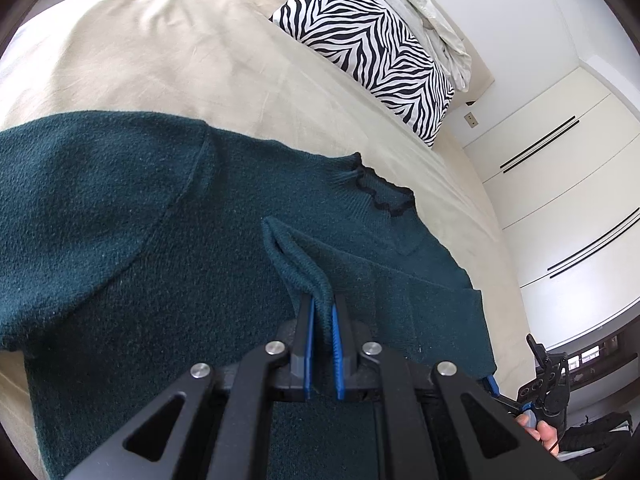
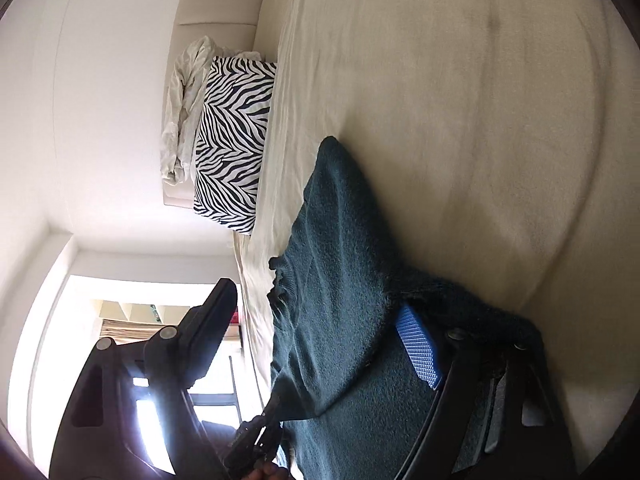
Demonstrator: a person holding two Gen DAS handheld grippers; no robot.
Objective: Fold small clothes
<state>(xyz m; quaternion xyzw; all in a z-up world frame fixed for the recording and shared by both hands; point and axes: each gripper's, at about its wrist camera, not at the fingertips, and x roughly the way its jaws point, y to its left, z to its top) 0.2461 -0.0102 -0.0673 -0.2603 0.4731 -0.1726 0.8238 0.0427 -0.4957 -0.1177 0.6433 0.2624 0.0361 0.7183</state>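
A dark green knit sweater (image 1: 132, 216) lies spread on the beige bed, its black-trimmed collar (image 1: 380, 192) toward the pillow. My left gripper (image 1: 320, 312) is shut on a sleeve cuff (image 1: 296, 264) and holds it over the sweater's body. In the right wrist view the sweater (image 2: 340, 280) hangs between the fingers of my right gripper (image 2: 316, 312). Its jaws stand wide apart, the blue pad (image 2: 418, 348) lies against the cloth, and the other finger (image 2: 216, 312) is clear of it. The right gripper also shows in the left wrist view (image 1: 548, 380) by the sweater's right edge.
A zebra-print pillow (image 1: 368, 44) and a crumpled white cloth (image 1: 424, 12) lie at the head of the bed (image 1: 160, 52). White wardrobe doors (image 1: 560, 184) stand beside the bed. A bright window (image 2: 120, 320) is behind the right gripper.
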